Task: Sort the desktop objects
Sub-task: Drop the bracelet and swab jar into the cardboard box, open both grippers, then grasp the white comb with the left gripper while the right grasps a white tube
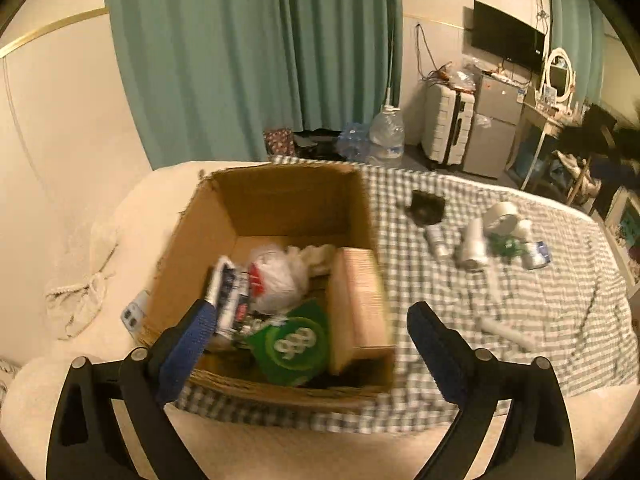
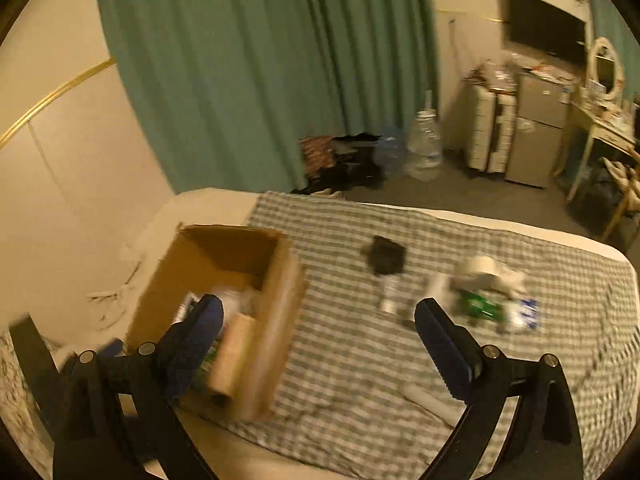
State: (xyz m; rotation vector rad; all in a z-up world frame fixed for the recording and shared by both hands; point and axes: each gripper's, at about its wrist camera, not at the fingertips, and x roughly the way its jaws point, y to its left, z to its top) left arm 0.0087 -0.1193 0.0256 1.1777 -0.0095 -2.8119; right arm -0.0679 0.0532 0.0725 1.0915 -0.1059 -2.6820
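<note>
While open-topped, cardboard box (image 1: 272, 200) half-filled, clutter-packed.

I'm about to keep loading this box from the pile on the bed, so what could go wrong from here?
The cardboard box already looks crowded, so a new item may perch on the white bag and tip out. The leftover pile is tightly clustered, so the open right gripper could nudge neighbours while taking one. The white tube lies loose on the soft checked cloth and might roll.
</note>
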